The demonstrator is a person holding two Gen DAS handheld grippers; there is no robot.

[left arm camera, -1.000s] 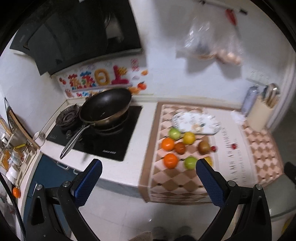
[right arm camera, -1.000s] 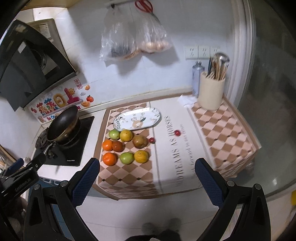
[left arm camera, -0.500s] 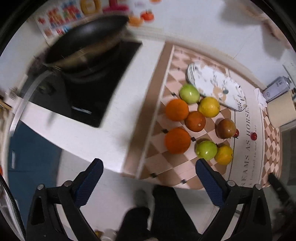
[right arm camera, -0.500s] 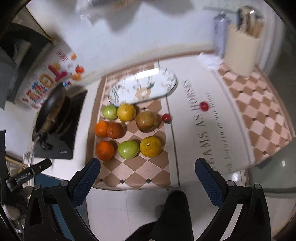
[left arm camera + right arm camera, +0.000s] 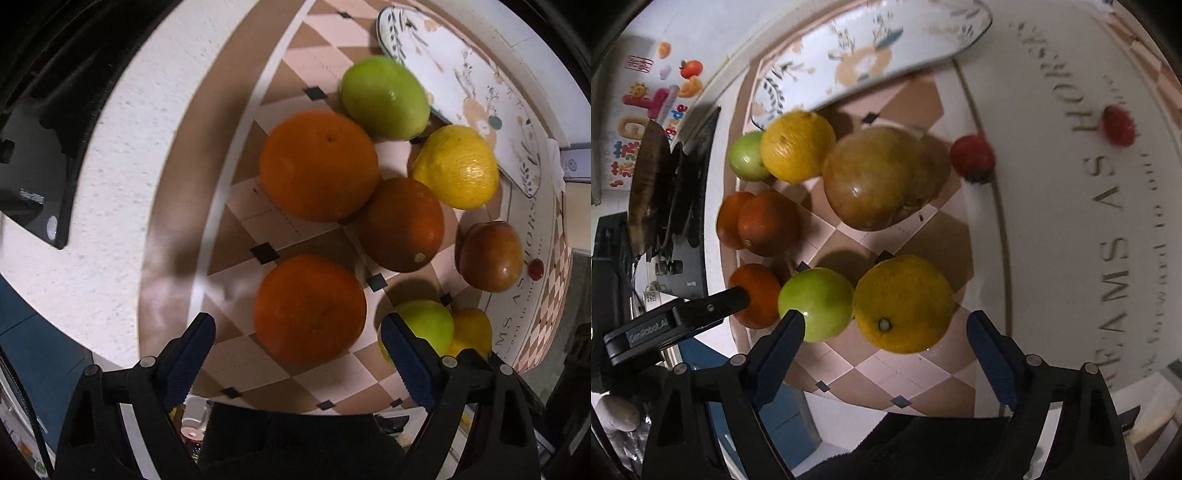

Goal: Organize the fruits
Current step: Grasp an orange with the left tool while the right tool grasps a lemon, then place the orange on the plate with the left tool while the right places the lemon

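- Fruits in a cluster on the checked mat (image 5: 258, 221) on the tabletop: three oranges, e.g. near orange (image 5: 309, 309); two green apples, e.g. (image 5: 815, 304); two yellow citrus, e.g. (image 5: 904, 303); one brown-green fruit (image 5: 877, 182); two small red ones, e.g. (image 5: 972, 157).
- All round, glossy or dimpled.
- Oval patterned plate (image 5: 827, 74) behind them.
- Left gripper (image 5: 297, 341): jaws wide, closing, astride the near orange, not touching.
- Right gripper (image 5: 886, 339): jaws wide, closing around the near yellow citrus, holding nothing.
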